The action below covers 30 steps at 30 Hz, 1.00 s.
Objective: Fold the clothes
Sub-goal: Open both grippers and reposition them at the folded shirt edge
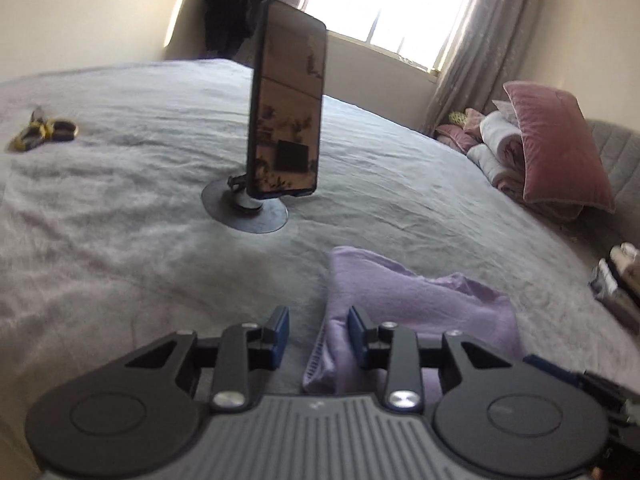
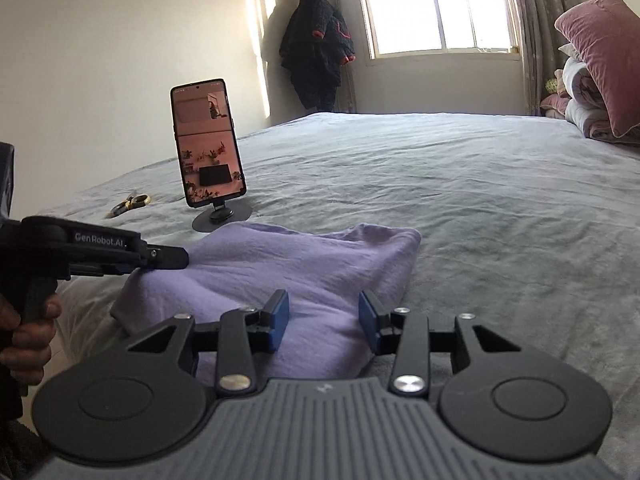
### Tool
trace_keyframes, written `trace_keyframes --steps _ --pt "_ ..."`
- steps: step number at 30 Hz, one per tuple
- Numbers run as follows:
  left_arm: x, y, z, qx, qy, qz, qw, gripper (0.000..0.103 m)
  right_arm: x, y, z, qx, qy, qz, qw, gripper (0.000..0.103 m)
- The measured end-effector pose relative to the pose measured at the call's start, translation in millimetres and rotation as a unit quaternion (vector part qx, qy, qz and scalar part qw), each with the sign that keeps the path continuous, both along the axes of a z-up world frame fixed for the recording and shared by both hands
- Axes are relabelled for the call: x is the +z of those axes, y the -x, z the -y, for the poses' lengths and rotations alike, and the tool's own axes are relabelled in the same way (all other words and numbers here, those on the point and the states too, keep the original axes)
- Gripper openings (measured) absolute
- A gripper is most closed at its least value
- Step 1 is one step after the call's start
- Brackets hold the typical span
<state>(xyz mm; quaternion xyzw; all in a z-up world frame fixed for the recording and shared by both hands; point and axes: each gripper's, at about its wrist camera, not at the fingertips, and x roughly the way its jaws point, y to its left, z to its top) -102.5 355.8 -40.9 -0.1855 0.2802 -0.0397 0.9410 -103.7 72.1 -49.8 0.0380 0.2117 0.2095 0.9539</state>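
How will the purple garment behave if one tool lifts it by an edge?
The purple garment is probably floppy: it lies in soft folds on the bed. It looks thin, so likely light. Lifted, its layers may fall open.

A folded garment (image 2: 304, 280) is seen lying on the near part of a bed (image 2: 480, 208). Behind it, a phone (image 2: 208, 144) is held upright on a round-based stand (image 2: 222, 218), with scissors (image 2: 130, 205) lying to the stand's left. Pillows and rolled bedding (image 2: 596, 80) are stacked at the bed's far right, beneath a window (image 2: 436, 4); a coat (image 2: 316, 52) is hung in the corner behind.
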Motion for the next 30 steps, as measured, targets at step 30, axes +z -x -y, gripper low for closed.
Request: trace_keyframes --steps 30 --pt "4 -27 8 0.027 0.033 0.027 0.9987 0.028 -5 -17 37 -0.007 -0.074 -0.040 0.996 0.057"
